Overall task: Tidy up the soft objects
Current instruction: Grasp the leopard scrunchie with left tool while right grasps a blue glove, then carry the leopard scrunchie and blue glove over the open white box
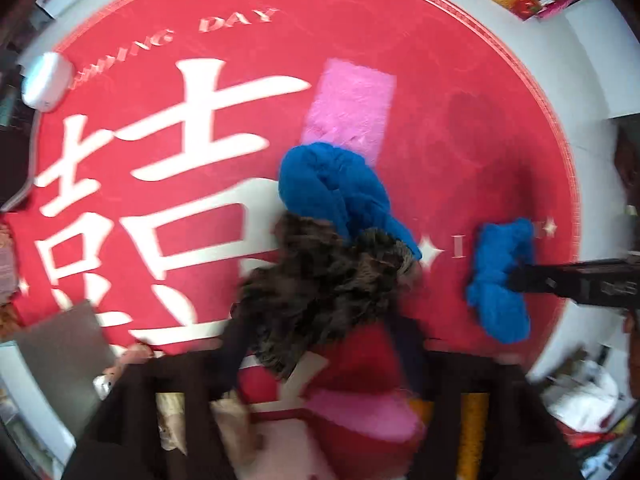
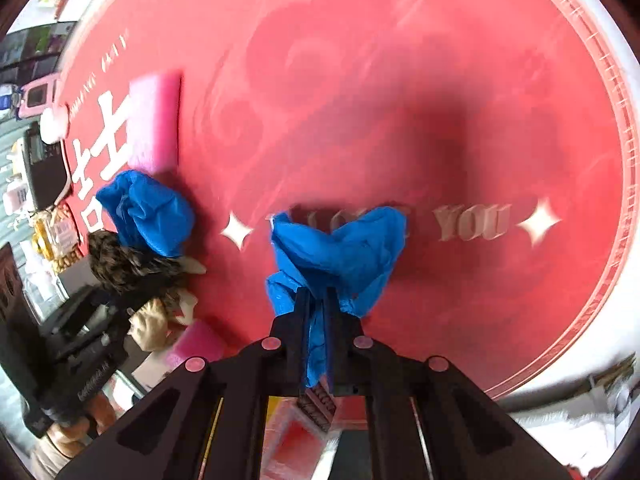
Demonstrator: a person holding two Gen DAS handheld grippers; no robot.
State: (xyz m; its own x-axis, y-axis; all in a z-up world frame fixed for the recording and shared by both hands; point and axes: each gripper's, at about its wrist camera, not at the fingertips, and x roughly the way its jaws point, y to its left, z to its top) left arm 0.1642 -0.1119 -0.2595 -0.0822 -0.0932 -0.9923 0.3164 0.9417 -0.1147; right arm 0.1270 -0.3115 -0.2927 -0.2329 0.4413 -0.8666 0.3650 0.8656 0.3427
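Right gripper (image 2: 316, 300): jaws drawn narrow, pads clamped on a crumpled blue cloth (image 2: 340, 256), which bunches ahead of the fingertips and trails back between the fingers. The cloth sits over the lettering on the round red mat (image 2: 400, 80), beside a white star print.

Left gripper (image 1: 320, 344): points down at the mat; its fingers stand apart on either side of a dark furry item (image 1: 320, 280). The view is blurred, and whether the pads press on the fur cannot be told.

A second blue cloth (image 1: 332, 188) lies touching the far side of the furry item. A flat pink cloth (image 1: 352, 108) lies beyond it, partly overlapped by it. A small white device (image 1: 46, 80) rests at the mat's edge.
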